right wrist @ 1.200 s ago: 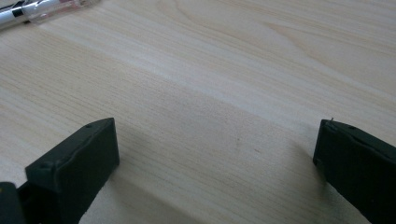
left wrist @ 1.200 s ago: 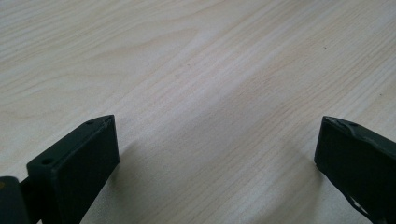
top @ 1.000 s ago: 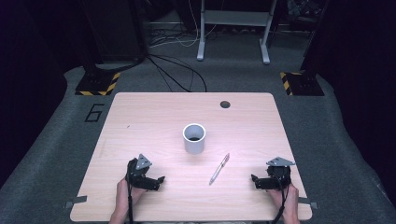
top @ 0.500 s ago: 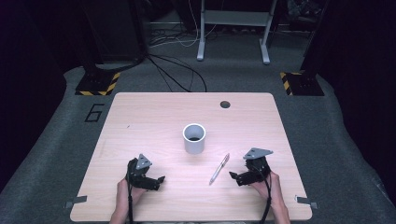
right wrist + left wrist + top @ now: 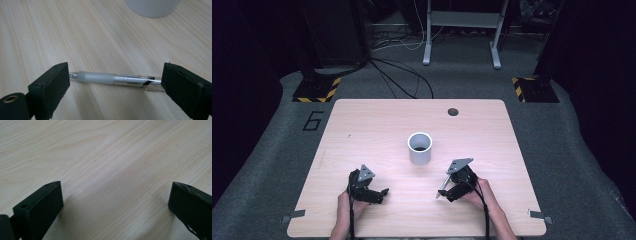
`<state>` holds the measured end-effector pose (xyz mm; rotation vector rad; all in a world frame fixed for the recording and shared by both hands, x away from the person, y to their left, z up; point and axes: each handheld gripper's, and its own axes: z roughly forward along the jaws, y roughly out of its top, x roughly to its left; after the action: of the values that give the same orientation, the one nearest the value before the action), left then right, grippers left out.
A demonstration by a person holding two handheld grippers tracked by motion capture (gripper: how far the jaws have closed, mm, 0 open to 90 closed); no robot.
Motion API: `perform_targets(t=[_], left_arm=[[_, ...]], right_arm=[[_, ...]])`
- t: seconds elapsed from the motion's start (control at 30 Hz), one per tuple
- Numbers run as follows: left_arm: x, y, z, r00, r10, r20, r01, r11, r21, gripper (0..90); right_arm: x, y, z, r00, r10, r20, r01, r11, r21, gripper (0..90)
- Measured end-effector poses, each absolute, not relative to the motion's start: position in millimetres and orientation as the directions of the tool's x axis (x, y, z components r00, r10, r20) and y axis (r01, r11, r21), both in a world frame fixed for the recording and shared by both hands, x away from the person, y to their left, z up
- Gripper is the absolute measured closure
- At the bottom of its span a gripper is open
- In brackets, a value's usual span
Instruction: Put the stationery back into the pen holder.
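Two wide jaws of the right gripper [image 5: 115,82], just closing, flanked the pen [image 5: 112,80] near the table's [image 5: 362,130] front edge.

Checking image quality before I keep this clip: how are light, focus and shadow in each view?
High view: the table is evenly lit and sharp, the floor around it falling to black. Right gripper view: the pen between the jaws is fairly sharp with a bright glint on its metal part, the white cup cut off at the top edge. Left gripper view: soft wood grain, and a faint shadow beside each jaw.
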<state>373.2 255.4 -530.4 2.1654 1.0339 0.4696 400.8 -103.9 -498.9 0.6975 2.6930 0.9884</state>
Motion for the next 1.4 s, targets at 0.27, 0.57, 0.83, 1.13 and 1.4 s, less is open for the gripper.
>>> perform_targets(t=[0.27, 0.57, 0.83, 1.13, 1.4], left_arm=[[373, 255, -530, 0.617, 0.786, 0.032, 0.538, -0.451, 0.712, 0.0], [373, 255, -530, 0.617, 0.787, 0.031, 0.539, -0.450, 0.712, 0.0], [373, 255, -530, 0.617, 0.787, 0.029, 0.539, -0.449, 0.712, 0.0], [373, 255, -530, 0.617, 0.787, 0.029, 0.539, -0.449, 0.712, 0.0], [373, 255, -530, 0.617, 0.786, 0.031, 0.538, -0.450, 0.713, 0.0]], right_arm=[[405, -96, -504, -0.910, 0.415, -0.004, 0.326, 0.720, 0.612, 8.8], [405, -95, -504, -0.927, 0.371, -0.046, 0.275, 0.760, 0.589, 11.4], [406, -89, -505, -0.928, 0.355, -0.110, 0.245, 0.808, 0.536, 13.2], [408, -92, -506, -0.927, 0.372, -0.049, 0.281, 0.775, 0.566, 31.5], [410, -92, -505, -0.933, 0.359, -0.019, 0.284, 0.768, 0.575, 51.5]])
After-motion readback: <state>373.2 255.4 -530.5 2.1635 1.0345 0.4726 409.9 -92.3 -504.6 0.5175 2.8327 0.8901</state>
